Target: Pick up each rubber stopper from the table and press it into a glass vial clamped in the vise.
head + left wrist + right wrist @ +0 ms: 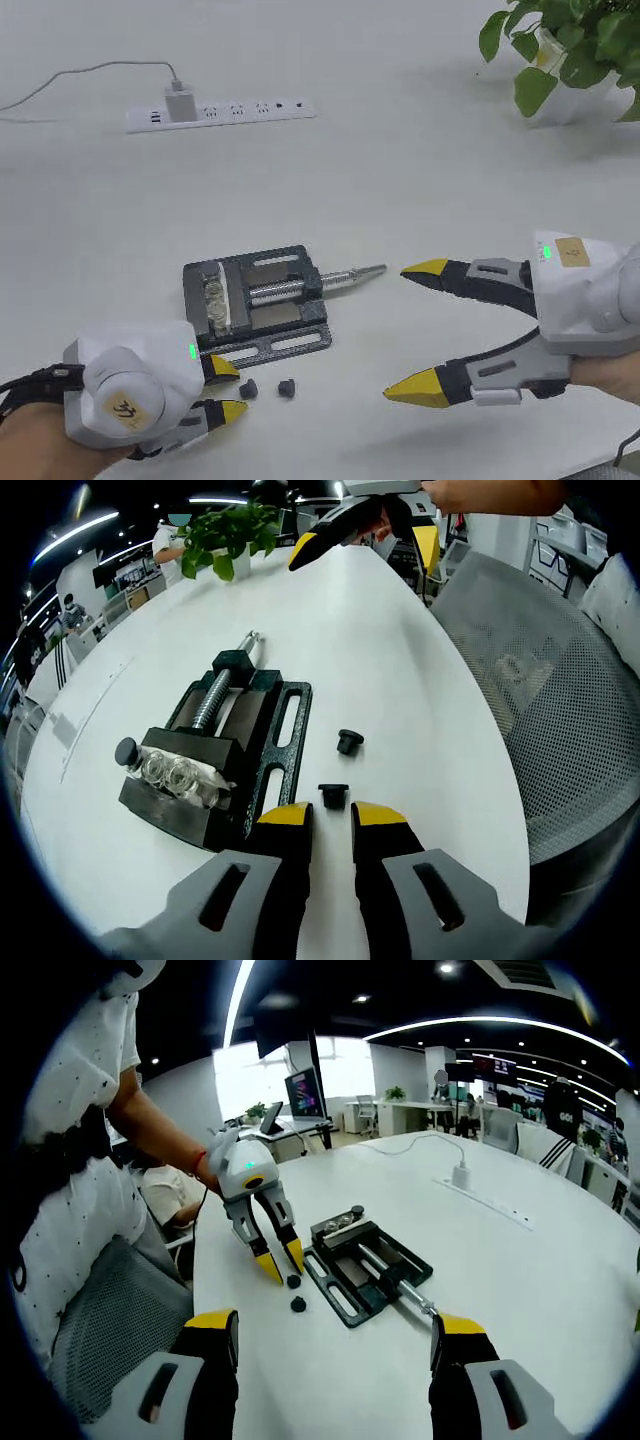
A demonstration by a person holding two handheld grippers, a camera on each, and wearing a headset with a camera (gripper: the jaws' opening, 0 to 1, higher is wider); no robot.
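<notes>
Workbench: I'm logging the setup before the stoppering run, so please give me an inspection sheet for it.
Surface: white table, no spills seen.
Job's things: black vise clamping clear glass vials; two black rubber stoppers lie loose on the table in front of it.
Clutter: nothing seen.
Grippers: left gripper narrowly open, holding nothing, tips beside the stoppers; right gripper wide open and empty, to the right of the vise.
Cables: white power strip with a charger plugged in; its cord runs off to the left.
Surroundings: potted plant at the far corner; mesh chair at the table edge; open office behind.
</notes>
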